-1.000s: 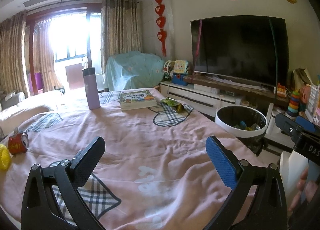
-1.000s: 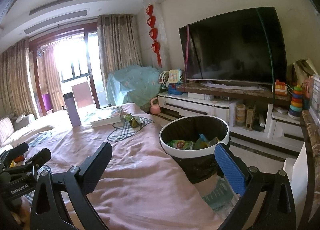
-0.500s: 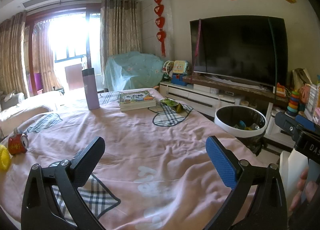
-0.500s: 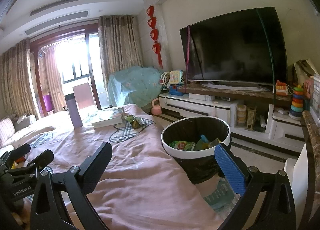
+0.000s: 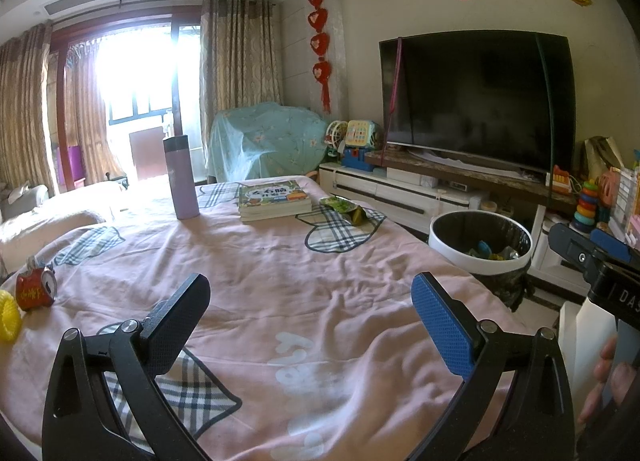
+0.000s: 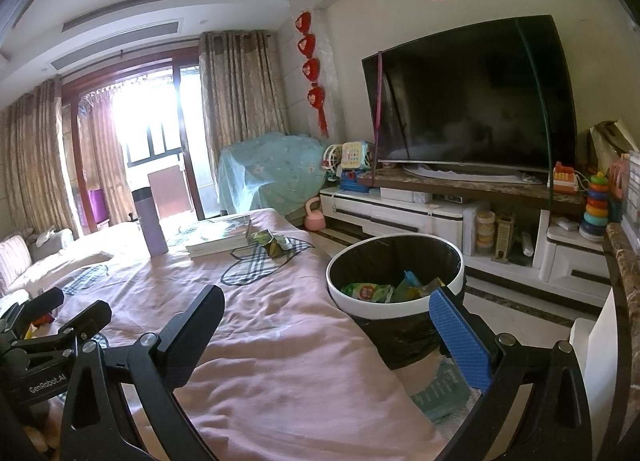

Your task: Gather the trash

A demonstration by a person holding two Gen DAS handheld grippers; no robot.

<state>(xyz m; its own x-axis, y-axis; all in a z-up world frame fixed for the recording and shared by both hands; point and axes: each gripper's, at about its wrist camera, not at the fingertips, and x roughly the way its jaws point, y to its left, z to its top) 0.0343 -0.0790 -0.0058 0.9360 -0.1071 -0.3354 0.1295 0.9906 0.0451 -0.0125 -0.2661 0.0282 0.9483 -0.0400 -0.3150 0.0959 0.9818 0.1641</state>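
Left gripper (image 5: pixel 308 313) and right gripper (image 6: pixel 328 325) level over pink-clothed table (image 5: pixel 280 261) — fingers wide, empty. Trash bin (image 6: pixel 394 311) beside table holds wrappers; green wrapper (image 5: pixel 346 209) lies nr books (image 5: pixel 274 199).

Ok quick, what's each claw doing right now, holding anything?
Left claw: open, holding nothing, above the pink cloth.
Right claw: open, holding nothing.

1. The left wrist camera is looking low across the pink cloth (image 5: pixel 320 273) toward the window.
2. The right wrist camera is sitting nearer the bin (image 6: pixel 394 281), facing likewise.
3. Both are sharing the books (image 5: pixel 275 199) and television (image 6: pixel 468 93).
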